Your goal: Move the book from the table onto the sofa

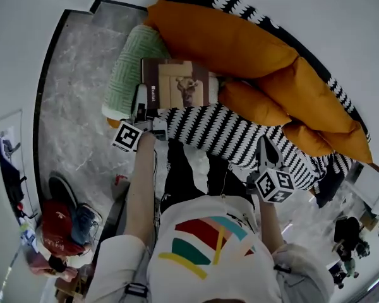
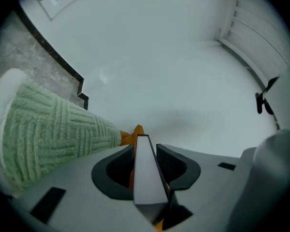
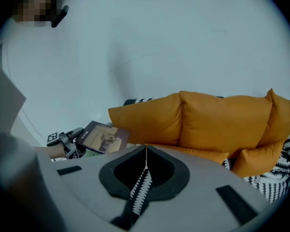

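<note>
- Right gripper (image 3: 145, 154), at 4 o'clock from the person's chest in the head view; fingertips meet along a thin line with nothing pinched; the black-and-white throw (image 1: 221, 134) shows through the slot behind them.
- Left gripper (image 1: 141, 100), at 11 o'clock; jaws clamped on the spine-side edge of the book (image 1: 177, 84), the pale page block filling the gap in its own view.
- The book is held roughly flat, cover up, over the sofa at 12 o'clock, between the green cushion (image 1: 129, 68) and the orange cushions (image 1: 227, 40).
- Handling, as a judgement: a stiff, thin hardback of moderate weight; the smooth cover may slip; gripped at one edge, the free end will tend to sag, so a hold nearer mid-spine is sounder.
- Not determinable: whether the underside touches the cushion; the book's far end is hidden in the left gripper view.
- Clutter at 8 o'clock is too distorted to identify.
</note>
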`<action>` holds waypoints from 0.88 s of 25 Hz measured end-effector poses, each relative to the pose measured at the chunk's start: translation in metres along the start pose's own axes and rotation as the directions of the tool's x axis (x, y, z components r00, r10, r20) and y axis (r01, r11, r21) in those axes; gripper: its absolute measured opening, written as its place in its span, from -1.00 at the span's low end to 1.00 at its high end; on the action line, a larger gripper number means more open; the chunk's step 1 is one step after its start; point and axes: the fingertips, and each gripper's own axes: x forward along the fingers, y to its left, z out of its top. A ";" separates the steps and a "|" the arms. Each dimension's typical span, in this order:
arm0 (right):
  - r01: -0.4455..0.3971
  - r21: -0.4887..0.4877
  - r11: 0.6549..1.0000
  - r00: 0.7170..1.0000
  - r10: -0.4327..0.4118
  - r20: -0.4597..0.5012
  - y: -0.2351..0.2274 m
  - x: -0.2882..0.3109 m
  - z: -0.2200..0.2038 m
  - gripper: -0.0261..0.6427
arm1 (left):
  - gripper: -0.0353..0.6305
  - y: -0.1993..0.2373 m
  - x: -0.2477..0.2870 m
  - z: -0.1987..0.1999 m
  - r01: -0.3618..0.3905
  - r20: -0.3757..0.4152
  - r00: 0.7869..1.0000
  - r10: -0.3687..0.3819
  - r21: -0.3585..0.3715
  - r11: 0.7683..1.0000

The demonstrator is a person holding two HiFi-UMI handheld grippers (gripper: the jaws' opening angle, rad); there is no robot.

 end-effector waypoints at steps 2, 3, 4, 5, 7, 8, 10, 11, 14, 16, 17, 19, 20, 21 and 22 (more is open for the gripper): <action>-0.022 0.004 1.000 1.000 0.022 -0.012 0.019 0.015 -0.001 -0.87 | -0.44 0.017 0.013 0.003 -0.029 -0.085 0.996 0.036 0.084 0.996; -0.030 0.004 1.000 0.999 0.031 -0.018 0.027 0.021 -0.002 -0.87 | -0.44 0.025 0.018 0.006 -0.042 -0.112 0.992 0.056 0.120 0.992; -0.035 0.005 0.999 0.999 0.035 -0.025 0.034 0.026 -0.003 -0.87 | -0.44 0.034 0.022 0.008 -0.059 -0.127 0.989 0.078 0.145 0.988; -0.037 0.008 0.999 0.999 0.037 -0.030 0.039 0.029 -0.004 -0.87 | -0.44 0.044 0.024 0.009 -0.084 -0.132 0.986 0.106 0.165 0.983; -0.032 0.021 0.999 0.999 0.033 -0.034 0.046 0.034 -0.004 -0.87 | -0.44 0.061 0.024 0.011 -0.144 -0.123 0.978 0.171 0.204 0.968; -0.030 0.032 0.999 0.999 0.031 -0.032 0.049 0.036 -0.004 -0.87 | -0.44 0.065 0.024 0.012 -0.167 -0.116 0.974 0.195 0.219 0.961; -0.040 0.056 0.998 0.999 0.041 -0.016 0.056 0.037 0.000 -0.87 | -0.38 0.066 0.025 0.014 -0.182 -0.120 0.970 0.213 0.229 0.956; -0.052 0.065 0.997 0.999 0.052 -0.004 0.060 0.037 0.002 -0.87 | -0.32 0.065 0.025 0.013 -0.181 -0.134 0.967 0.217 0.242 0.953; -0.085 0.079 0.993 0.996 0.084 0.024 0.070 0.037 0.012 -0.87 | -0.03 0.063 0.025 0.011 -0.188 -0.178 0.949 0.262 0.347 0.919; -0.102 0.079 0.992 0.994 0.099 0.041 0.076 0.038 0.018 -0.87 | 0.04 0.061 0.026 0.014 -0.194 -0.182 0.941 0.285 0.400 0.896; -0.109 0.080 0.991 0.993 0.105 0.051 0.078 0.037 0.021 -0.87 | 0.06 0.058 0.027 0.018 -0.200 -0.171 0.940 0.295 0.426 0.882; -0.123 0.084 0.989 0.991 0.117 0.072 0.080 0.034 0.027 -0.87 | 0.09 0.050 0.026 0.028 -0.213 -0.132 0.940 0.315 0.494 0.843; -0.129 0.087 0.988 0.989 0.122 0.081 0.080 0.032 0.029 -0.87 | 0.09 0.044 0.025 0.033 -0.209 -0.115 0.943 0.311 0.522 0.827; -0.135 0.090 0.987 0.988 0.127 0.090 0.079 0.030 0.032 -0.87 | 0.10 0.035 0.025 0.037 -0.193 -0.105 0.951 0.291 0.534 0.823; -0.141 0.093 0.986 0.986 0.131 0.100 0.079 0.028 0.034 -0.87 | 0.09 0.024 0.026 0.040 -0.168 -0.102 0.960 0.259 0.532 0.830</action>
